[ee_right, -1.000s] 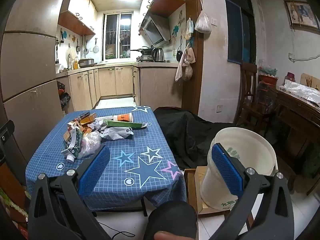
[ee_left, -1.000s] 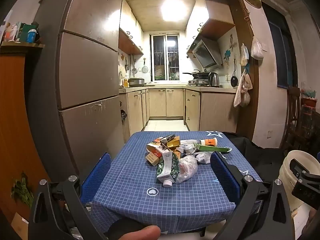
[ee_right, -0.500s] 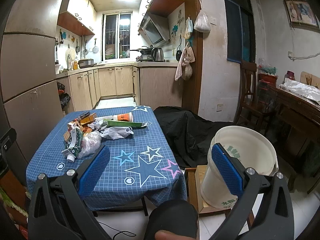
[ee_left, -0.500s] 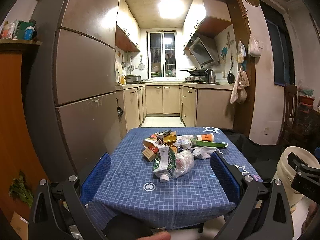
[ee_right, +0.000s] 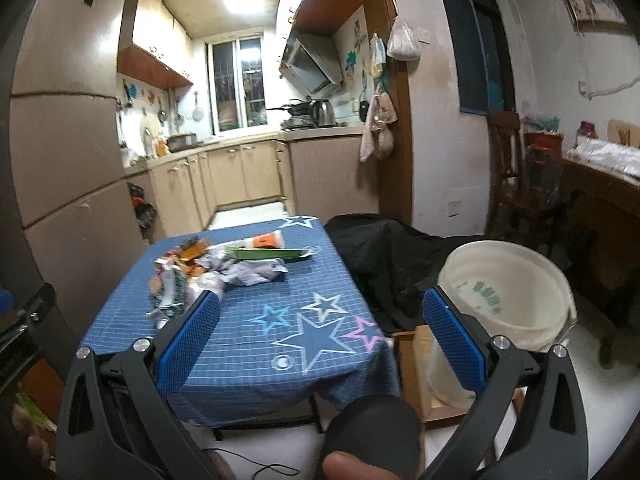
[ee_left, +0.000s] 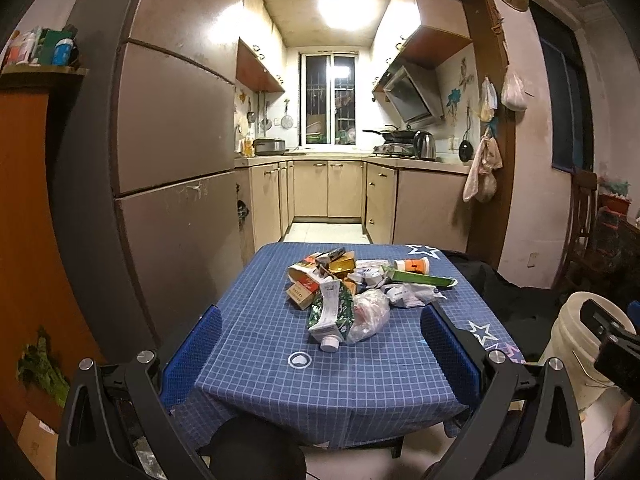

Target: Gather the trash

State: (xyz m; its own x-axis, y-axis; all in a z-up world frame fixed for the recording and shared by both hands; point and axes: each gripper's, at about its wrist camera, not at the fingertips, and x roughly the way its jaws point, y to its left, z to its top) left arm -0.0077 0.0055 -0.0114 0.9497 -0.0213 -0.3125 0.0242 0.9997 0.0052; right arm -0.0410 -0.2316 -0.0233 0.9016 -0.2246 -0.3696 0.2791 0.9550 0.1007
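A square table under a blue grid-patterned cloth with star prints stands before a narrow kitchen with beige cabinets. A heap of mixed trash, cartons, wrappers and crumpled plastic, lies on its far half. Left gripper and right gripper are spread wide, empty. A white plastic bucket sits right of the table.

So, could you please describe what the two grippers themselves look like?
Both look alike. The left gripper and right gripper each have two black, cut-out linkage arms with silver screws, ending in flat blue pads with a fine ribbed texture. A black rounded knob sits low between the arms. No cables or markings are visible on either.
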